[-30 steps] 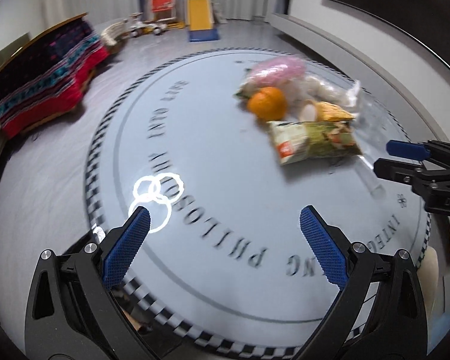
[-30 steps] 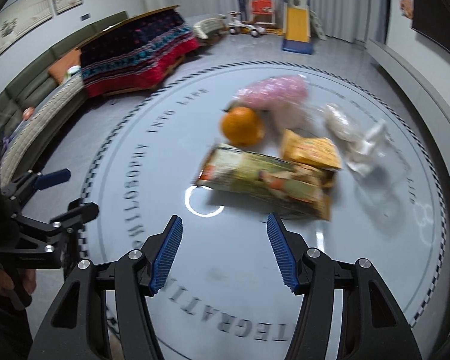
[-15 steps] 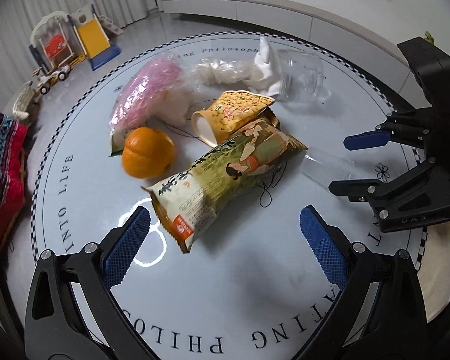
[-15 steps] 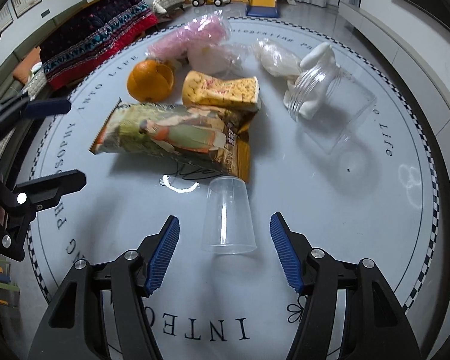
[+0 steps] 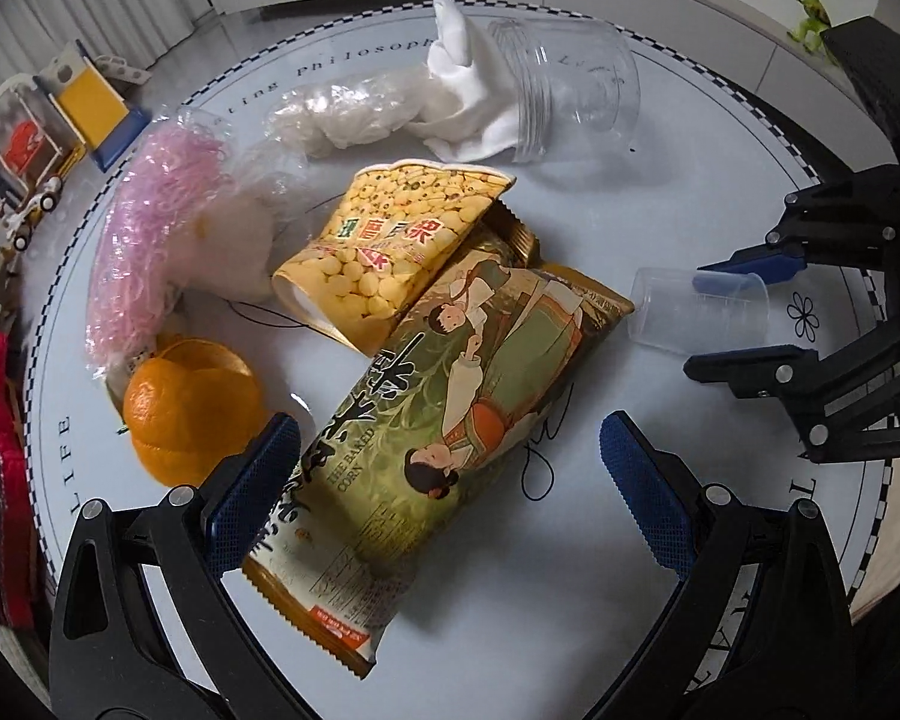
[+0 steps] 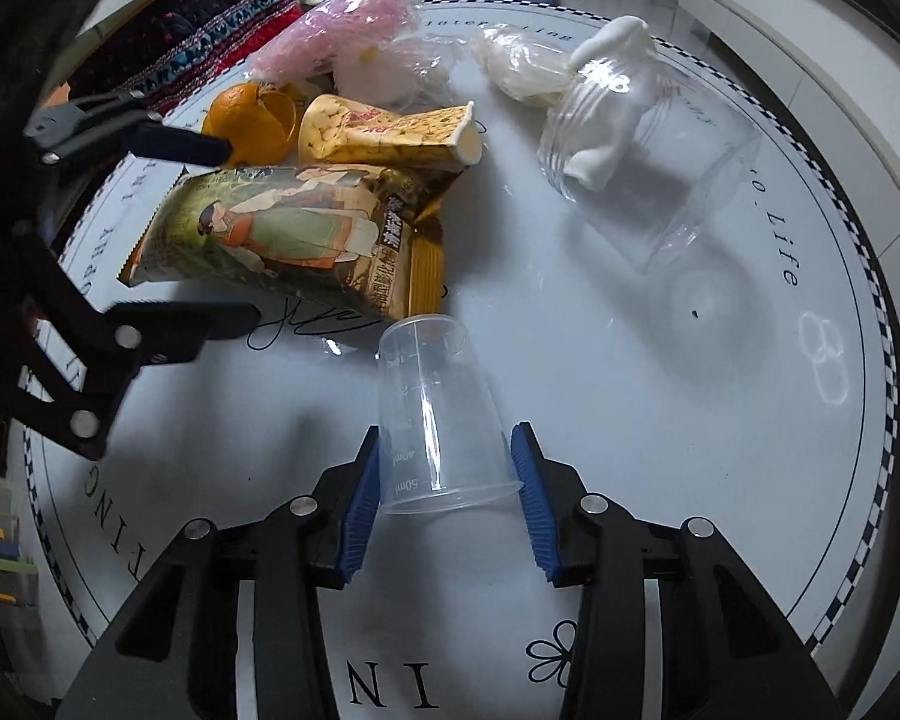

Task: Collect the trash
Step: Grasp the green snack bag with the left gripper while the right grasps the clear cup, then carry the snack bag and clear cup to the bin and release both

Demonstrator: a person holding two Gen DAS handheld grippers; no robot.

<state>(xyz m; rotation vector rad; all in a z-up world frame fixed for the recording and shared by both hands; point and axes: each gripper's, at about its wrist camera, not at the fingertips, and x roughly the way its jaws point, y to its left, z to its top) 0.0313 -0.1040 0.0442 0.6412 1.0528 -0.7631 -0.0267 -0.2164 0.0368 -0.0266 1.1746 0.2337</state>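
We see a white desk (image 5: 660, 228) ringed by a black-and-white checker border (with black lettering). At nine o'clock lies an orange peel (image 5: 189, 408); a pink shredded bundle (image 5: 144, 240) at ten; a yellow corn-printed packet (image 5: 390, 246) centre; a green-and-gold snack bag (image 5: 450, 420) below it.

Sharp, evenly lit, fisheye-warped frames; tabletop (image 6: 660, 420) glare.

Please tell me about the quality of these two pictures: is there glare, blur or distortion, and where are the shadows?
Left wrist view: sharp, fisheye bends the table rim, dark corners, soft shadow beside the corn snack bag. Right wrist view: ring-shaped lamp glare on the tabletop, the left gripper slightly blurred, the small clear cup sharp between the right gripper fingers, faint shadow under the clear jar.
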